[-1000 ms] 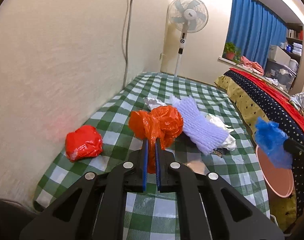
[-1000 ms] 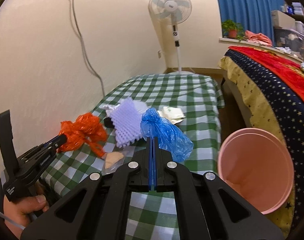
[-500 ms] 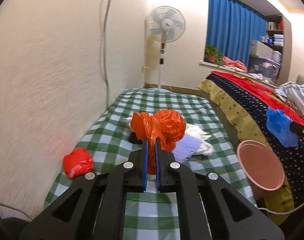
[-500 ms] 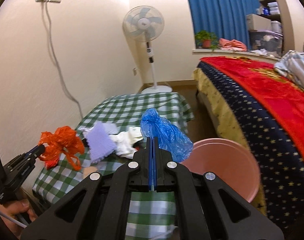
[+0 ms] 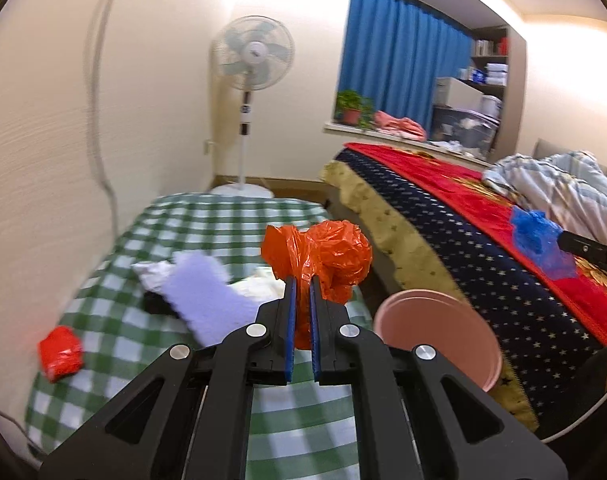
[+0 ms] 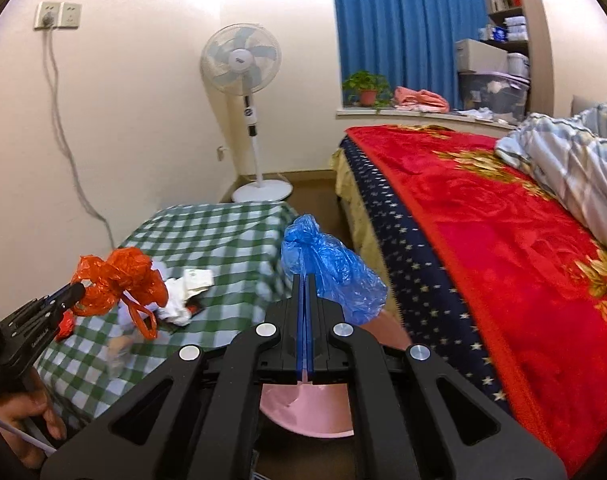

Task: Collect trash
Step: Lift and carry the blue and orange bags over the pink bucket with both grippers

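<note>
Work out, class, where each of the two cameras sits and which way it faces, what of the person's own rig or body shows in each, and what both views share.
Left wrist view: rides the left gripper, looking along its fingers over the checked table; jaws clamp the orange bag; the right gripper's tip shows far right.
Right wrist view: rides the right gripper, facing the bed and fan; jaws clamp the blue bag; the left gripper and the hand holding it show lower left.
Shared: both bags, table, pink bin, fan, bed.

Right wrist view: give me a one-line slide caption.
Right hand-held gripper shut on blue bag above pink bin, bed alongside.
</note>
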### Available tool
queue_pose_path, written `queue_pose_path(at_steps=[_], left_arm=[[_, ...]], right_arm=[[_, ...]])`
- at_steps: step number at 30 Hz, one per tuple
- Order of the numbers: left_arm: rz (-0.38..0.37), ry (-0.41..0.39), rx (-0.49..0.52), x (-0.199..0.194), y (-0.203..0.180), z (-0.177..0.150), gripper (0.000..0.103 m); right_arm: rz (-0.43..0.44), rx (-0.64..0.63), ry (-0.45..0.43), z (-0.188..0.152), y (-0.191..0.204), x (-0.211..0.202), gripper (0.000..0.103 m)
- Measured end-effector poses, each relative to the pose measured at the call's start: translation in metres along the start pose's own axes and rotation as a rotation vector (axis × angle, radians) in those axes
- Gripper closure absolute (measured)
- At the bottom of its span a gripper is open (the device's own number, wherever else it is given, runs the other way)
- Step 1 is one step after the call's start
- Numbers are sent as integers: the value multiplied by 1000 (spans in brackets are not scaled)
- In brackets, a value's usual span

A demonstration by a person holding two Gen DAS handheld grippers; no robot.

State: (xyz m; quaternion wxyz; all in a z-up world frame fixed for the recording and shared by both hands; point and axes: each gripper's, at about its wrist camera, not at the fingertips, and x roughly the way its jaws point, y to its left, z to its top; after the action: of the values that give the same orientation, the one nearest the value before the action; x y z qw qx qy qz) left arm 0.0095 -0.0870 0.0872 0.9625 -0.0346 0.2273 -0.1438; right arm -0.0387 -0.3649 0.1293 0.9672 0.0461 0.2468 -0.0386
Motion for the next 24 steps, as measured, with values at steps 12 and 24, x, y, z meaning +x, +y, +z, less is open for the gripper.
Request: queue_pose_path(at_steps=[12,24], left_arm=[[-117,61,67,52,-65,-6,97],[-203,134,102,95,-93,-17,97]], right_arm=[[-64,36,39,-15,-14,42,102],[-92,78,83,-18,-23,63,102]])
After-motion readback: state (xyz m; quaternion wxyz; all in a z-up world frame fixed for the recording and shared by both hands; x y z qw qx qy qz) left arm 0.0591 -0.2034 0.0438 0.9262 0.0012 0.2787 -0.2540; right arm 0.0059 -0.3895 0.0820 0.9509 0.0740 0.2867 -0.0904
